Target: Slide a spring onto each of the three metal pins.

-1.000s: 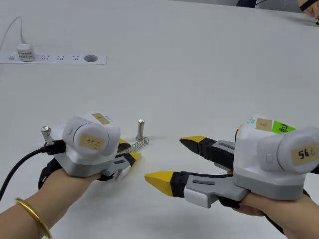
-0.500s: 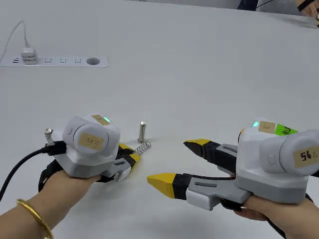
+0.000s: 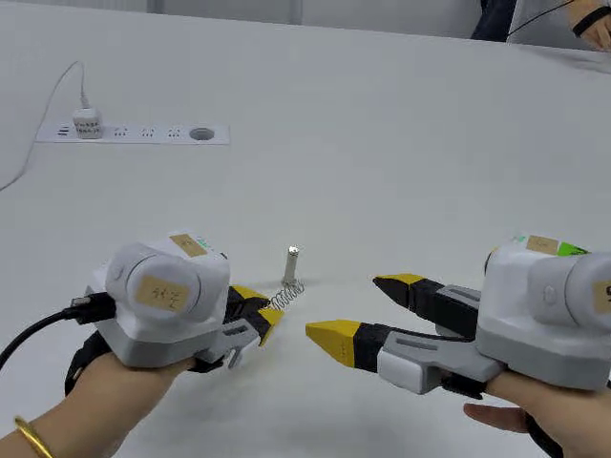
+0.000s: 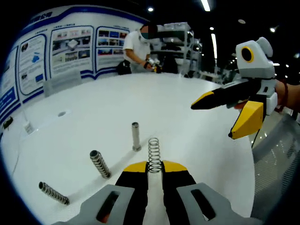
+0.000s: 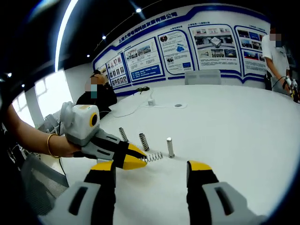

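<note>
1. The white table (image 3: 382, 143) is lit brightly and evenly from overhead in the head view, and no hard glare is seen on it.
2. Only faint, soft-edged shadows are cast under the left gripper (image 3: 267, 320) and the right gripper (image 3: 351, 305).
3. In both gripper views a dark ceiling is broken by small spot lamps and a strip light (image 4: 206, 4), which are blown out to pure white.
4. Heavy fisheye bending is seen towards the edges, where the wall posters (image 5: 187, 42) are curved.
5. The spring (image 4: 153, 154) is rendered sharply, while distant figures are left soft.
</note>
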### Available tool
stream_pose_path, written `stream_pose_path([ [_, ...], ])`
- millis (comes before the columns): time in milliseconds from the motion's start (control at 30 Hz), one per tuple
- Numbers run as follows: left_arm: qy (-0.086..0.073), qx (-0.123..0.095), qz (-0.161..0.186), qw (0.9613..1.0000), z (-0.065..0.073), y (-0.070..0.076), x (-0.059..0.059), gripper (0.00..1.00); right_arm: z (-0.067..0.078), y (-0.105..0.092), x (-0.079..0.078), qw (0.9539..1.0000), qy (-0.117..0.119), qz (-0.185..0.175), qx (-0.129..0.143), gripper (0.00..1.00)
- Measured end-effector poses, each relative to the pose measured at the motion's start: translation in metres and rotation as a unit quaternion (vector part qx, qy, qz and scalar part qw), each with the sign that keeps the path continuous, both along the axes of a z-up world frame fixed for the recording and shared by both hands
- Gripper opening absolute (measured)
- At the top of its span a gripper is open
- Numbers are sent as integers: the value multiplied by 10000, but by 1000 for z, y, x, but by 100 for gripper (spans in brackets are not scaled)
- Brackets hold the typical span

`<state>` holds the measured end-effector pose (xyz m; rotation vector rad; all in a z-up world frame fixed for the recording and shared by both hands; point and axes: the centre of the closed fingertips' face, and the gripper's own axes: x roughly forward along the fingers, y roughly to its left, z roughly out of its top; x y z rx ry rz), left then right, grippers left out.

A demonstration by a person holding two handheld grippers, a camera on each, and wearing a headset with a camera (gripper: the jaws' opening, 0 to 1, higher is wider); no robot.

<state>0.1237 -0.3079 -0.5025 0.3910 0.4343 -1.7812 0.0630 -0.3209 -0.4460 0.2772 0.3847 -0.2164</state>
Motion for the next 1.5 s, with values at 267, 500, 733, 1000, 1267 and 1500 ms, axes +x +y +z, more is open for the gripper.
stream_pose_path([
  [267,48,-287,78,9995,22,20,2,10,12,2,10,9991,-307,-72,294,61],
  [500,105,-590,163,9981,43,30,4,10,22,6,21,9974,-506,-20,508,57],
  [733,137,-911,228,9955,59,37,4,10,34,14,35,9918,-833,57,966,49],
  [1000,144,-1252,226,9918,75,42,2,10,44,23,46,9820,-1142,119,1501,37],
  [1267,162,-1544,200,9877,87,48,-4,10,49,30,52,9708,-1323,136,1998,28],
  [1500,174,-1746,148,9844,94,51,-5,10,51,37,55,9593,-1423,183,2431,21],
])
